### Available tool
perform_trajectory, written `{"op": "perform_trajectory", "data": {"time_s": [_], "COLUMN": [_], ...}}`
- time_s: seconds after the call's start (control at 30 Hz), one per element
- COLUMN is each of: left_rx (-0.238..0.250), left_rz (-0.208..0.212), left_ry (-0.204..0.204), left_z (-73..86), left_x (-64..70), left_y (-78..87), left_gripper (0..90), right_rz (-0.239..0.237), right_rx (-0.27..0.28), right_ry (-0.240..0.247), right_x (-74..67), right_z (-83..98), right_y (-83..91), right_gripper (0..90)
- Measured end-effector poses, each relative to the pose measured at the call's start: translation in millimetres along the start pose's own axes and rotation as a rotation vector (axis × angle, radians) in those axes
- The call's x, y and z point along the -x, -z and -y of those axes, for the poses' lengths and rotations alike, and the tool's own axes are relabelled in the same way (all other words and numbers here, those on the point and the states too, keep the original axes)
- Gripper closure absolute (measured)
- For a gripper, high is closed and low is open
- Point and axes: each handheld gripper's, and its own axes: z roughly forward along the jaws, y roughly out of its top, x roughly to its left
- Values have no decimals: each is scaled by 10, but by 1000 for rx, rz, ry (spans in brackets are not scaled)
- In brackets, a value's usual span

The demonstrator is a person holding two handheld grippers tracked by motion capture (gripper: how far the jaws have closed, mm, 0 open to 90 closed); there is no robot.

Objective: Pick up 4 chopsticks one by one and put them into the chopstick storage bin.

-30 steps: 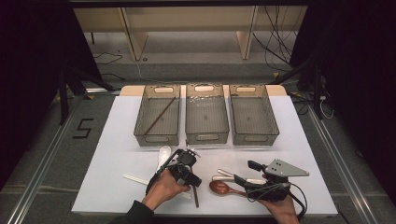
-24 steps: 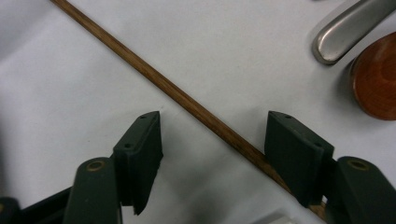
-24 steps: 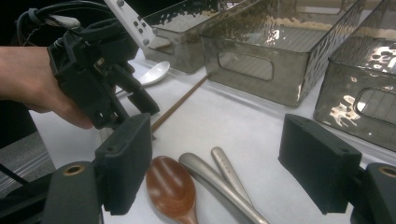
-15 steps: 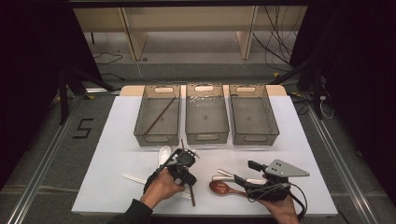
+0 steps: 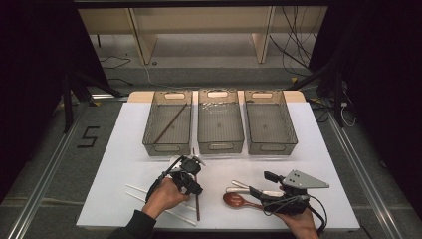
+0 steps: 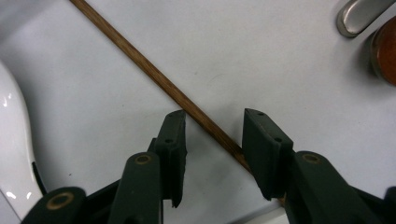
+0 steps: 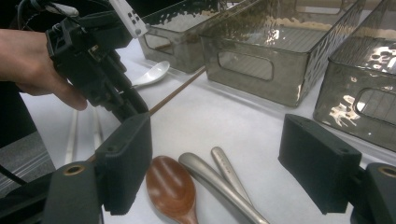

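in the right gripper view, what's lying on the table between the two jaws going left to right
Brown wooden spoon → long metal handle → shorter metal handle.

Three bins (image 5: 219, 121) in a row at the table's (image 5: 119, 149) far side; chopstick (image 5: 170, 123) in the left one. Near edge: brown chopstick (image 5: 197, 201) left of wooden spoon (image 5: 236, 200); metal handles (image 5: 239, 186) just behind the spoon.

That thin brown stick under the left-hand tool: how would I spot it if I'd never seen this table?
Start at the three grey bins in a row on the white table, then look nearer, below the gap between the left and middle ones. A dark wooden chopstick lies flat there, between the open jaws of the left gripper, which have just been closing. The chopsticks beside it are white.
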Motion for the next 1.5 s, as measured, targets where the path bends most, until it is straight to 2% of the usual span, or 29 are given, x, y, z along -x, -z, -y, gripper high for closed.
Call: {"op": "perform_trajectory", "data": {"time_s": [0.3,0.5,0.53,0.57,0.67,0.8,0.87,1.07,1.17,1.27,1.37,1.5], "left_rx": [5,31,47,45,34,21,9,-31,-57,-71,-74,-63], "left_rz": [21,26,59,51,29,18,5,-17,-44,-54,-50,-26], "left_ry": [15,22,12,6,-10,9,4,17,15,21,30,46], "left_z": [-14,-31,-35,-40,-50,-50,-54,-101,-138,-161,-164,-149], "left_x": [-41,-23,-23,7,47,28,35,86,110,121,115,63], "left_y": [-3,-8,15,13,10,-12,-19,-38,-46,-52,-52,-43], "left_gripper": [612,648,702,804,770,665,633,588,607,618,619,643], "right_rz": [-1,0,0,0,1,0,1,2,1,1,1,0], "right_rx": [-1,-3,-3,-3,-3,-2,-2,-4,-3,-2,-2,-2], "right_ry": [1,0,0,1,0,-1,-1,2,4,2,3,3], "right_x": [1,4,5,5,4,2,4,2,-1,1,1,-4], "right_z": [1,1,1,1,0,0,0,1,-1,-2,-2,-7], "right_y": [-8,-13,-13,-12,-8,-4,-5,-19,-16,-9,-7,-5], "right_gripper": [263,263,263,263,263,263,263,263,264,263,263,264]}}
